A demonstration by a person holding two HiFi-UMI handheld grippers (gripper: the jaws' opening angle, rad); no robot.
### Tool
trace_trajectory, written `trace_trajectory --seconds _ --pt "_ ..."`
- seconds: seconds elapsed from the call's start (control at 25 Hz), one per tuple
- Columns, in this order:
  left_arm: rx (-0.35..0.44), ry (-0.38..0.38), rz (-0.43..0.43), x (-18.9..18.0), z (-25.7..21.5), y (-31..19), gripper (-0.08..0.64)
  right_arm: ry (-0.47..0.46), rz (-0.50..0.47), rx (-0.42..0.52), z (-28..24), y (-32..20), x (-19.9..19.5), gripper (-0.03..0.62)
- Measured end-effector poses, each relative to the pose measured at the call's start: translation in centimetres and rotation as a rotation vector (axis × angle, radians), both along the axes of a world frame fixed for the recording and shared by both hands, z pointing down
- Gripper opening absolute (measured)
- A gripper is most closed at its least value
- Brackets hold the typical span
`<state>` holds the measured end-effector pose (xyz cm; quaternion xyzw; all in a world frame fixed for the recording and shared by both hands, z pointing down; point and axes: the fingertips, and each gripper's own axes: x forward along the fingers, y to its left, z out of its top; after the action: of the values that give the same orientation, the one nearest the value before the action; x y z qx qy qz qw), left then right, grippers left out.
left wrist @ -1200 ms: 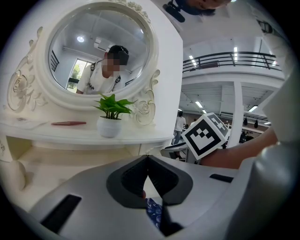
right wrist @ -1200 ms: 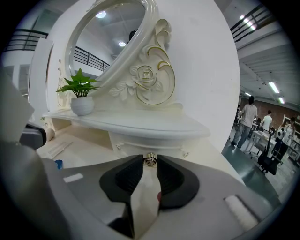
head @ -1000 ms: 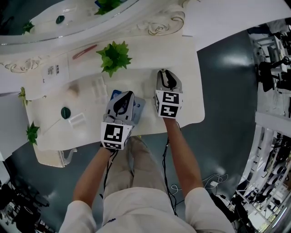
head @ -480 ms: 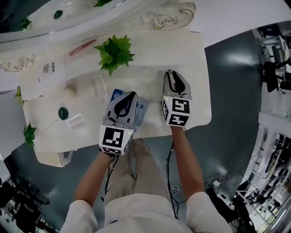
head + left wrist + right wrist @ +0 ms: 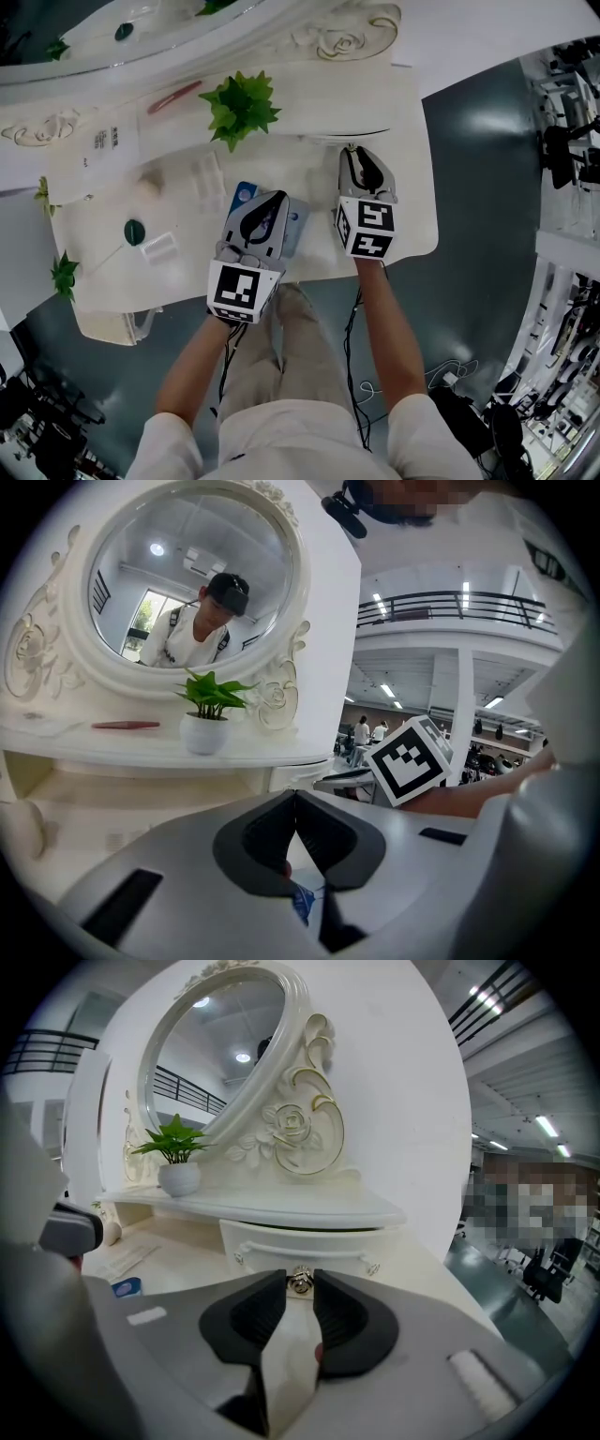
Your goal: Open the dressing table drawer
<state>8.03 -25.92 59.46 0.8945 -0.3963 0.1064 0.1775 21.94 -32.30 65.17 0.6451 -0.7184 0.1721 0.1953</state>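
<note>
Head view: both hands have barely shifted in the last second, so the pull hasn't begun. The right gripper [image 5: 352,150] points to twelve o'clock across the table [image 5: 412,225], and the left gripper [image 5: 276,195] hovers over a blue packet [image 5: 246,194]. A printed sheet [image 5: 103,141] lies at ten o'clock, too small to read. Left gripper view: jaws pressed together, nothing between them. Right gripper view: jaws pinch the knob [image 5: 299,1282] at twelve o'clock, and the drawer [image 5: 272,1241] looks shut.
</note>
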Motion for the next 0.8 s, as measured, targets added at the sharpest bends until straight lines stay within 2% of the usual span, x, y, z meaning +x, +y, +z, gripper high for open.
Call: trace_trajectory --seconds 0.8 --pt "-0.02 -0.008 0.006 0.68 0.94 0.06 0.011 -0.024 0.007 -0.014 0.25 0.66 0.03 0.1"
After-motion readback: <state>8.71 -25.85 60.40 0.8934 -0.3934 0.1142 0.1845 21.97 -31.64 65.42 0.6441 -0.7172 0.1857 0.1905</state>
